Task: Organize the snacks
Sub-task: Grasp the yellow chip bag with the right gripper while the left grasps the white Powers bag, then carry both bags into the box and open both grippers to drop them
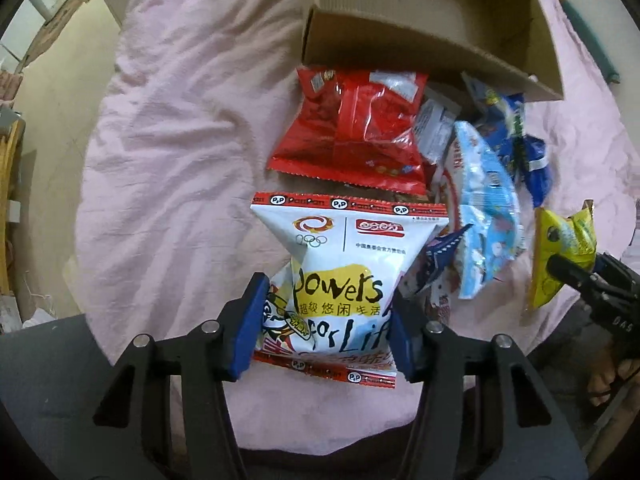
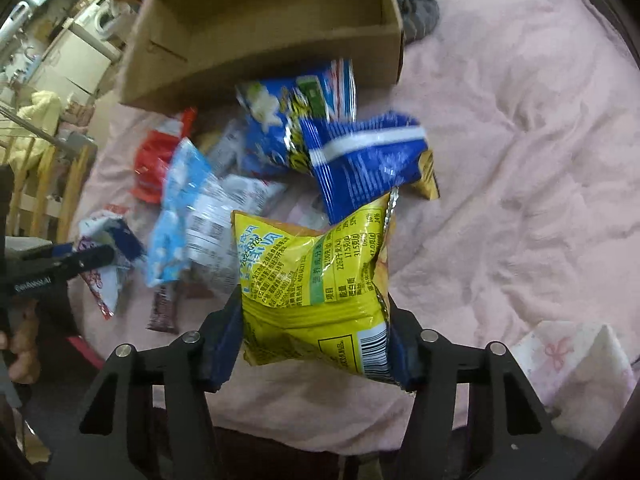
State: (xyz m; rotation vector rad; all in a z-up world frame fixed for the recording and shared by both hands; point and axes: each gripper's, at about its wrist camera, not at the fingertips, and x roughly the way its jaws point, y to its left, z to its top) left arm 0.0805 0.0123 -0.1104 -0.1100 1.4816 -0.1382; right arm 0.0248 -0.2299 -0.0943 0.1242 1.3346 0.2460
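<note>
My left gripper (image 1: 324,328) is shut on a white snack bag (image 1: 344,276) with red edges and "Powers" print, held above the pink bed cover. My right gripper (image 2: 312,340) is shut on a yellow chip bag (image 2: 316,284); that bag also shows at the right of the left wrist view (image 1: 560,252). An open cardboard box (image 1: 424,36) lies beyond the snack pile; it also shows in the right wrist view (image 2: 256,40). The pile holds a red bag (image 1: 356,132), light blue bags (image 1: 484,208) and dark blue bags (image 2: 360,160).
The pink cover (image 1: 180,140) spreads to the left of the pile and to its right (image 2: 520,160). A grey cloth lump (image 2: 416,8) lies behind the box. A white patterned cloth (image 2: 572,364) lies at the near right. A wooden rail (image 2: 44,184) stands beside the bed.
</note>
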